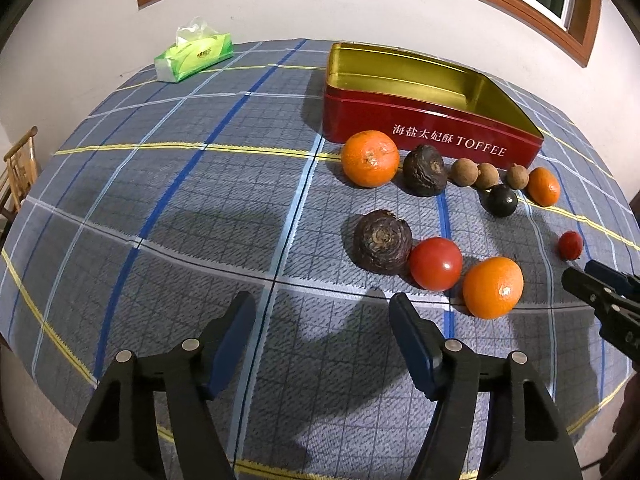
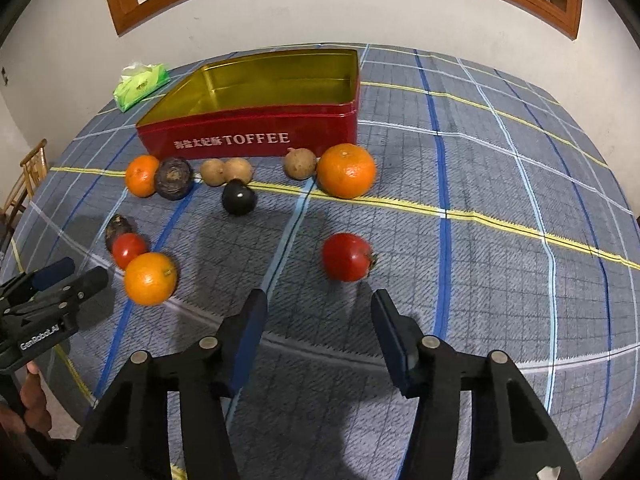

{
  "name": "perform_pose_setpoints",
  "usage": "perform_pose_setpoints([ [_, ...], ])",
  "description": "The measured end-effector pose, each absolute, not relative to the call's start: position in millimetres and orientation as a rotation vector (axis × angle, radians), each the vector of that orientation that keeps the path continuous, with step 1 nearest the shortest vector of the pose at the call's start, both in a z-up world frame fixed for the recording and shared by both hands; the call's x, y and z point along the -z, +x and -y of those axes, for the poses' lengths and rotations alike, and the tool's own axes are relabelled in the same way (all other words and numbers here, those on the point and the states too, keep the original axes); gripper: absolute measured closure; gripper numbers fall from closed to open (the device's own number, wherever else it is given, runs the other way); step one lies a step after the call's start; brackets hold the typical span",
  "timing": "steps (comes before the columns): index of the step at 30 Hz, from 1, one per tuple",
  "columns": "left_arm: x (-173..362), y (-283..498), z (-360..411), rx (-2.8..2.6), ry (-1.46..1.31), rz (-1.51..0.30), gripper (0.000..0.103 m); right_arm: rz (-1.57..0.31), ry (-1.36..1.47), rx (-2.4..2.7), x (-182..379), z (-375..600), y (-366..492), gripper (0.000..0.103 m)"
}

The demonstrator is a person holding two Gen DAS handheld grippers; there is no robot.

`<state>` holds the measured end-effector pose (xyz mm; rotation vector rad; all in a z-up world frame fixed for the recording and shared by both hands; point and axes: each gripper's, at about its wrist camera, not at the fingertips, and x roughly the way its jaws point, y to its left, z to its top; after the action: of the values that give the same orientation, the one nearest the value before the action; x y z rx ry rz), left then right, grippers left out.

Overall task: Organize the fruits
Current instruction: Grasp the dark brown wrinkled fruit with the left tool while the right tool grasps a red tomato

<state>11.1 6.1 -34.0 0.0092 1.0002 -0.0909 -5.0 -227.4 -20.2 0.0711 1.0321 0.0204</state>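
In the left wrist view, the left gripper (image 1: 322, 312) hovers over the plaid tablecloth (image 1: 180, 208) with its fingers spread apart and nothing between them. Just ahead and to its right lie a dark ridged fruit (image 1: 382, 241), a red tomato (image 1: 435, 263) touching it, and an orange (image 1: 493, 287). Farther off, a row of fruit sits along the front wall of the red toffee tin (image 1: 432, 136), led by a bigger orange (image 1: 370, 158). This view alone shows the tissue pack (image 1: 194, 56) near the far left corner clearly, while the right gripper (image 1: 592, 284) only pokes in at the right edge. In the right wrist view, the right gripper (image 2: 318, 312) is likewise wide apart and empty, with a red fruit (image 2: 347, 257) just ahead of its fingertips. Here the tin's gold inside is bare, and the left gripper (image 2: 64, 280) appears at the left edge, near the orange (image 2: 150, 278).
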Motion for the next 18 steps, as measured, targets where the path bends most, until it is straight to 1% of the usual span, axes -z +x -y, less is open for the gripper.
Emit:
perform_pose_setpoints([
  [10,38.1,20.9,0.9,0.112,0.028,-1.000,0.036,-1.036,0.072,-0.009,27.5,235.6,8.9,0.064],
  [15,38.7,25.1,4.4,0.120,0.036,-0.995,0.036,-1.031,0.071,-0.007,27.9,236.2,12.6,0.067],
  [17,38.9,26.6,5.8,0.123,0.038,-0.991,0.036,-1.027,0.069,-0.006,27.8,236.0,13.1,0.069],
  [18,38.9,27.5,5.9,0.123,0.038,-0.991,0.036,-1.025,0.065,-0.004,27.8,235.8,14.1,0.072],
])
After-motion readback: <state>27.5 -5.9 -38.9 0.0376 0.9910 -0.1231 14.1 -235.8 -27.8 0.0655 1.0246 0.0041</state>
